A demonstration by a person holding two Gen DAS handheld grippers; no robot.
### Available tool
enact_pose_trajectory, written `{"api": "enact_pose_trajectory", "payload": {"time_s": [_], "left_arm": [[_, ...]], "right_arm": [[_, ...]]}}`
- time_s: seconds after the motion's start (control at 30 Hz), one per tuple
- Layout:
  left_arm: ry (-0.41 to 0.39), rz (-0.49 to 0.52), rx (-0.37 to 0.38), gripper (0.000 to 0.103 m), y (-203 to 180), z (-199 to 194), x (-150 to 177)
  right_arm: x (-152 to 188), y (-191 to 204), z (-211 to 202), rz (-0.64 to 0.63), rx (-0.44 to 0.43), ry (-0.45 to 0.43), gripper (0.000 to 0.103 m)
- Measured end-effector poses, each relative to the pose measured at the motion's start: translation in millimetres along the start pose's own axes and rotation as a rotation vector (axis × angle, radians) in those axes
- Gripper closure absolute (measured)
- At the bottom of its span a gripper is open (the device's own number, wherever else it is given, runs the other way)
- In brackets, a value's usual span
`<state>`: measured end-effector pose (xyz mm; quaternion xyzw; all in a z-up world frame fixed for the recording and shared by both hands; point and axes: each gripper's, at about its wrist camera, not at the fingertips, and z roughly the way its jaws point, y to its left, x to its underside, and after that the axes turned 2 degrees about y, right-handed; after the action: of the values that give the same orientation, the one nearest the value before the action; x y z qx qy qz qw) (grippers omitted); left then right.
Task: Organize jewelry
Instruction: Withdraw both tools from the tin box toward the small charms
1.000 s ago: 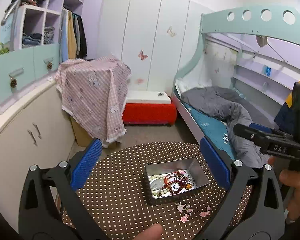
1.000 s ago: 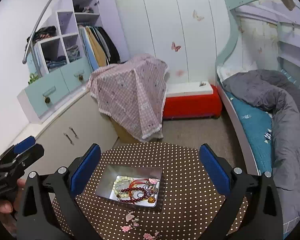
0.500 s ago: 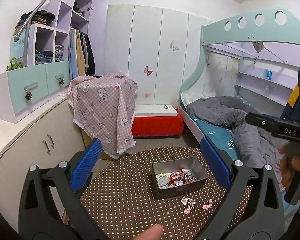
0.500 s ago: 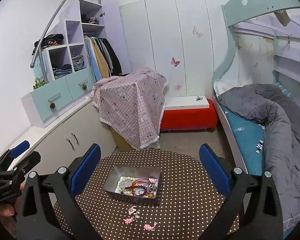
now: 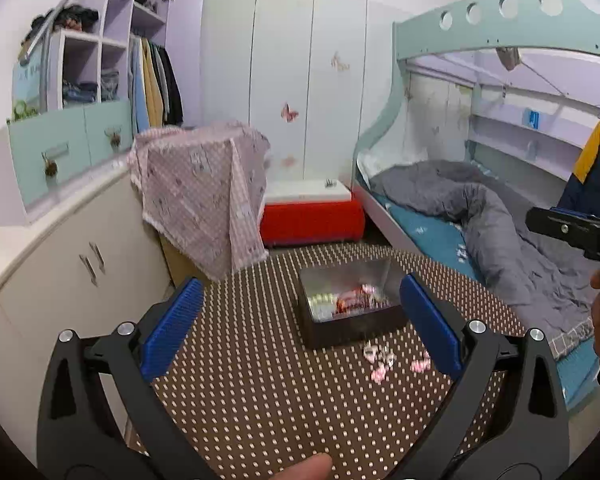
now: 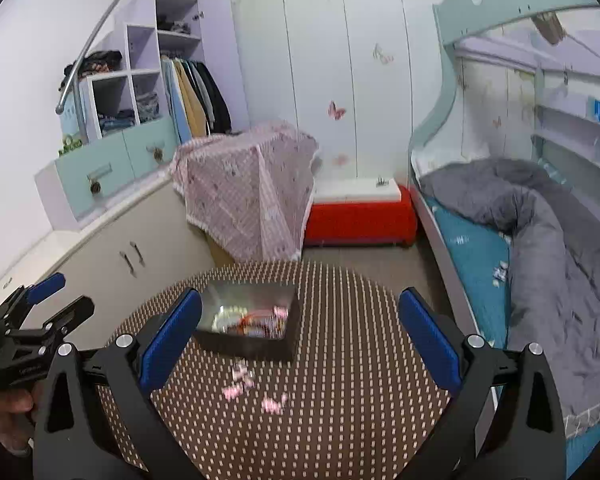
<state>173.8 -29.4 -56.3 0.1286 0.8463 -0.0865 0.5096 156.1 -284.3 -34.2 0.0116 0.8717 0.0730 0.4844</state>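
Centred on the dotted round table [image 5: 240,380], the open tin [image 5: 350,300] keeps beads contained; pink pieces [image 5: 380,360] are left loose just beside it; left gripper [image 5: 300,332] and right gripper [image 6: 296,336] are held spread, empty, for a pickup.

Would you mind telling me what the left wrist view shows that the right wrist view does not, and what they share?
Only the left wrist view shows a yellow and navy jacket hanging at the right edge, and the right hand-held gripper from outside.

Only the right wrist view shows the left hand-held gripper from outside, at its left edge, open.

Both show the metal tin of jewelry on the polka-dot table, the loose pink pieces in front of the tin, the red bench and the grey duvet. Both views are blurred.
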Motion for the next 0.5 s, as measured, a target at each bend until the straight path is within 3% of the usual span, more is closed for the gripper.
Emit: {"api": "enact_pose_trajectory", "payload": {"time_s": [0.23,0.5], "left_arm": [[0.081,0.037,0.028,0.006,-16.7,26.0,30.0],[0.237,0.115,0.09,0.007,-44.3,79.2,66.8]], "right_arm": [[31.4,-5.3,14.6,0.015,0.019,0.079,0.008],[62.2,-12.6,42.8,0.032,0.036,0.187,0.008]]}}
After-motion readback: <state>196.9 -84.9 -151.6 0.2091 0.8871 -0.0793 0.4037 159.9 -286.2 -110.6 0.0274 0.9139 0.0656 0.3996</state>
